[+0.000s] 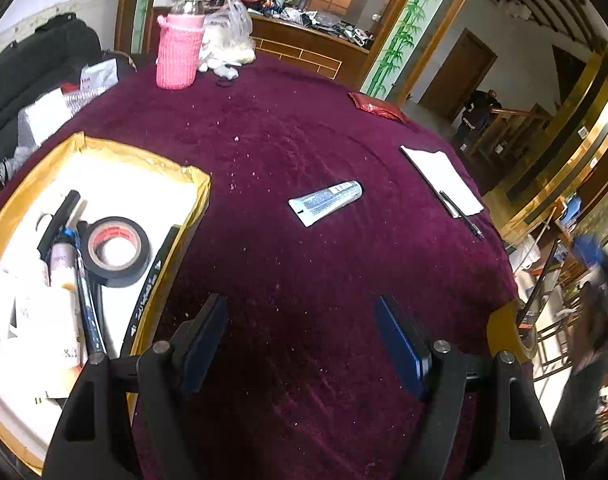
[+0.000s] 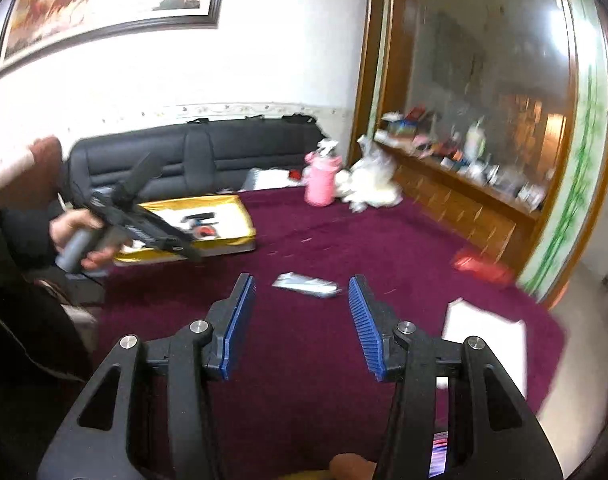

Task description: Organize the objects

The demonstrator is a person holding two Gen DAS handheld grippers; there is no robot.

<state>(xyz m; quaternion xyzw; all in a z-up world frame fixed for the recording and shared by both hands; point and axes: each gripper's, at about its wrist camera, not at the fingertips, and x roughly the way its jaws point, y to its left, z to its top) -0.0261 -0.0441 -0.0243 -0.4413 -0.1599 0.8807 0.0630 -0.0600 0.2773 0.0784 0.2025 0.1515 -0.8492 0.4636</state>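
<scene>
Left gripper point(image 1: 302, 312): wide open, nothing between the two blue pads, just bare purple-red cloth under them. Pointing down at the table point(image 1: 304, 140). Held by a hand point(image 2: 78, 236) on a grey grip, seen from the right side, just in front of the box.

Right gripper point(image 2: 302, 292): also open, holding nothing, up above the cloth. Blue ridged pads well apart.

Small white tube point(image 1: 325, 202) lying flat on the cloth, out past both tools, near the middle of the table. Touched by neither tool. In the right view, seen in the gap over the pads, a bit blurry.

Open box point(image 1: 202, 184) with yellow walls and a white floor, at the left side of the table. Inside: a black roll of tape point(image 1: 116, 251) lying flat, a black marker point(image 1: 60, 220) beside it, a thin dark stick, some white paper bits.

White paper pad point(image 1: 441, 174) near the right edge, with a dark pen point(image 1: 461, 216) along its near side. Red packet point(image 1: 377, 107) farther back, close to the edge.

Pink knitted bottle cover point(image 1: 178, 54) standing up at the far side, clear bottle top poking out. Crumpled clear bag point(image 1: 228, 40) with white stuff right next to it.

Dark sofa point(image 2: 192, 156) behind the table.
</scene>
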